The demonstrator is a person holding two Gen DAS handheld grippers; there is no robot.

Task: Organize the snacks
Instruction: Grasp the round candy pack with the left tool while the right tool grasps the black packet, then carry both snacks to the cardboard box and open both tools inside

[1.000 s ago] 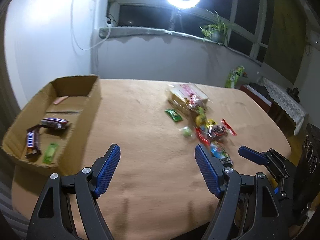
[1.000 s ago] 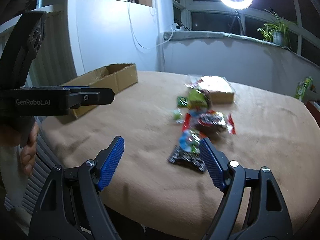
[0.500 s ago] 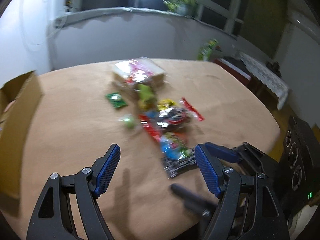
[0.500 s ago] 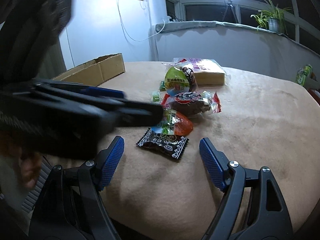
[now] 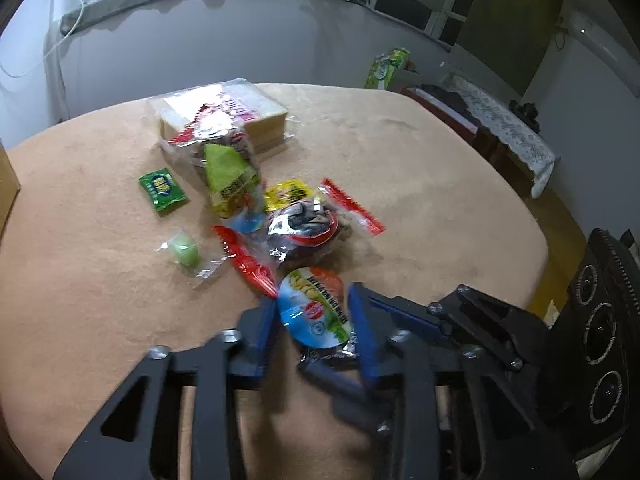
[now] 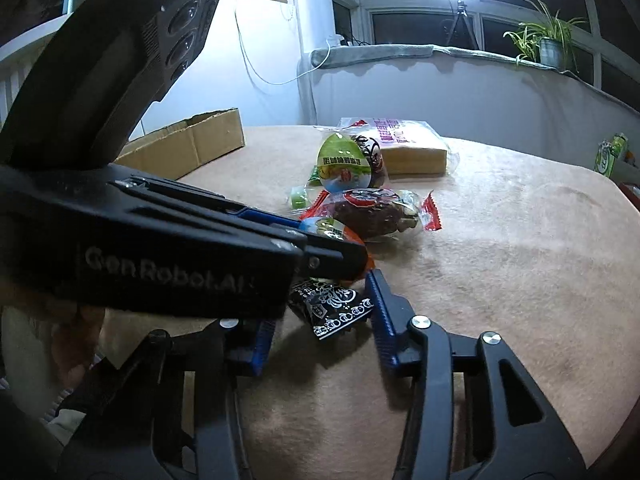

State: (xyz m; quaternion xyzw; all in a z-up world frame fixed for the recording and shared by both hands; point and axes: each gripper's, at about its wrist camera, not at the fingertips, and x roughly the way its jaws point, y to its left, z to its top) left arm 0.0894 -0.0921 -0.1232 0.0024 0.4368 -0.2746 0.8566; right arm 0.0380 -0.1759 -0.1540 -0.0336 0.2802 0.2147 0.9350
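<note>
A: Now, which step is this?

B: A pick from the snack pile. The left tool (image 5: 312,318) has its blue pads against both sides of the blue-and-orange packet (image 5: 314,308), so it looks closed on it, at the near end of the pile on the counter (image 5: 440,168).

A: And the right tool (image 6: 320,320)?

B: Low over the counter, jaws parted, straddling the black patterned packet (image 6: 332,308) without clearly touching it. It reaches forward from the near edge, and the left tool crosses in front of it from the left.

A: What should come next?

B: Probably a clean lift of the blue-and-orange packet, since its end overlaps the black one, then a carry to the cardboard box (image 6: 188,150) at the counter's far left. The right tool would need to close before lifting.
</note>
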